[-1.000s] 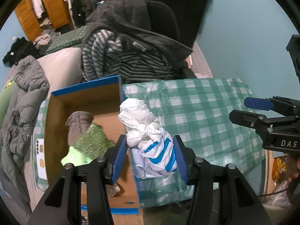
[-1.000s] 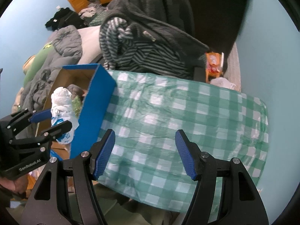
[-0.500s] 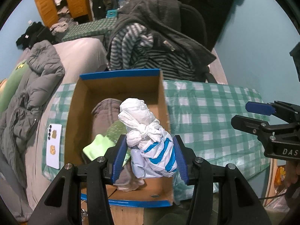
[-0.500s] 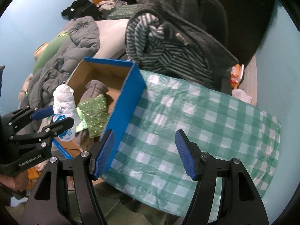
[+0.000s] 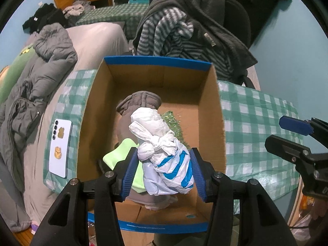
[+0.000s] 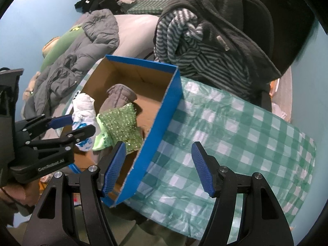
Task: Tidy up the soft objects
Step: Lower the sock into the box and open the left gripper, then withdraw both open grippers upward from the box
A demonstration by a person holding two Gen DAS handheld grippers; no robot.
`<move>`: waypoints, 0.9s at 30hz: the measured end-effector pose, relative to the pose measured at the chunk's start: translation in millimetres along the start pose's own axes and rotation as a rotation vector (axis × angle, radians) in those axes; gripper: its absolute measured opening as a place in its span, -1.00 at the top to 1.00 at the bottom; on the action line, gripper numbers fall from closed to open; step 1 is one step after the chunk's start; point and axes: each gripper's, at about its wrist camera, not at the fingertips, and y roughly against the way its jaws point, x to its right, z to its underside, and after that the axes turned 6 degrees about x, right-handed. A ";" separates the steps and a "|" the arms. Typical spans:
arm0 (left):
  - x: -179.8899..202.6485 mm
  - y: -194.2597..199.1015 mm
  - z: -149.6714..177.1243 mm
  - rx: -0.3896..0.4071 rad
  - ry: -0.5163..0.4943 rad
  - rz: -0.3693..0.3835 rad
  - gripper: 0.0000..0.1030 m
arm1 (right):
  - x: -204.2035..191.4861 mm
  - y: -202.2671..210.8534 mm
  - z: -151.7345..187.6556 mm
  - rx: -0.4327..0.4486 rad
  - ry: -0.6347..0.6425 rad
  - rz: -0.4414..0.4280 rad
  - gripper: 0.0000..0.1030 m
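My left gripper is shut on a knotted white plastic bag with blue stripes and holds it over the open cardboard box with blue edges. Inside the box lie a grey knit item, a green sequinned cloth and a light green piece. The bag also shows in the right wrist view, held in the left gripper. My right gripper is open and empty over the box's right wall and the green checked tablecloth.
A white phone lies on the tablecloth left of the box. A chair piled with striped and dark clothes stands behind the table. Grey jackets lie on a bed at the left. A blue wall is at the right.
My left gripper has carried the bag leftward from over the tablecloth to above the box's middle. The right gripper has shifted left, closer to the box, still open.
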 end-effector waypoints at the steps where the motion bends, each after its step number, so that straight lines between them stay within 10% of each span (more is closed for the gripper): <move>1: -2.5 -3.8 -0.1 -0.011 0.005 -0.001 -0.01 | -3.2 -2.6 -0.9 -0.001 0.002 -0.002 -0.28; 18: -22.0 -10.8 16.6 -0.074 -0.002 -0.022 -0.40 | -35.7 -47.7 -1.2 -0.054 0.019 -0.025 -0.27; 21: -22.4 -4.1 20.6 -0.067 -0.004 -0.023 -0.40 | -41.0 -50.3 -0.2 -0.052 0.037 -0.021 0.22; 27: -22.4 13.8 31.5 -0.048 0.006 -0.015 -0.40 | -44.6 -48.7 1.6 -0.053 0.038 -0.031 0.49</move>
